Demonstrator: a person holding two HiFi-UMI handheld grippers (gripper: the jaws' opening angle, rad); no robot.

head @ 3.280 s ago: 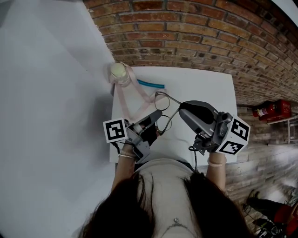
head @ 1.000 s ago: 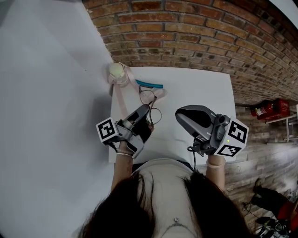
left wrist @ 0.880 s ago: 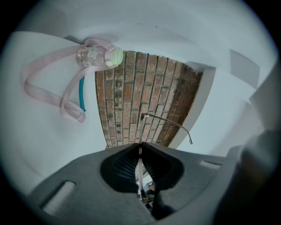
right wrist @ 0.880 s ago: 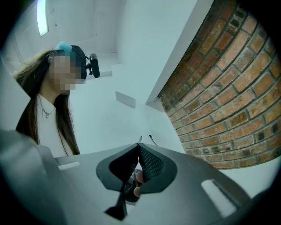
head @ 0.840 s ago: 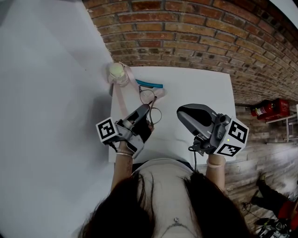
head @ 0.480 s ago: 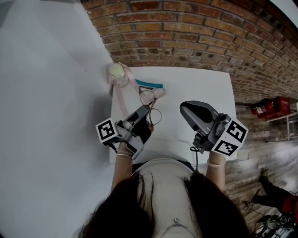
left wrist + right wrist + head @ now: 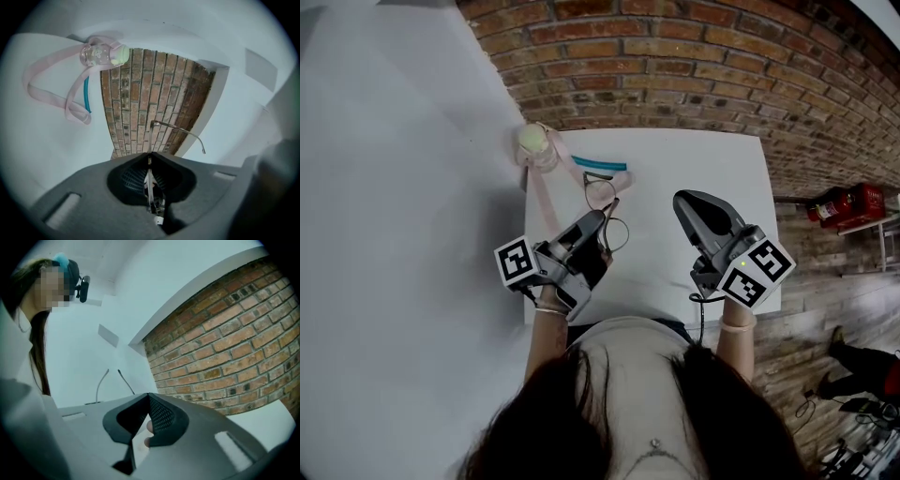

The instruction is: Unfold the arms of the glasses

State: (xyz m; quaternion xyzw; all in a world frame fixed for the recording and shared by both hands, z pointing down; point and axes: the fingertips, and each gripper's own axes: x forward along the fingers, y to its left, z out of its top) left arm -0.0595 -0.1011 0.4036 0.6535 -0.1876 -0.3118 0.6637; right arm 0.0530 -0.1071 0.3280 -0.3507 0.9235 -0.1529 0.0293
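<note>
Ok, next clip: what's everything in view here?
glasses: one, thin dark wire, mid-table, one arm out
bottle: one, clear with pale cap, table's far left corner
strap: one, pink, on the bottle
teal strip: one, beyond the glasses
table: one, white
red object: one, far right, off the table
left gripper: grey, shut on the glasses
right gripper: grey, shut, empty

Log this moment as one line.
left gripper: shut on glasses | right gripper: shut, empty, apart from glasses | glasses: one arm visibly open
</note>
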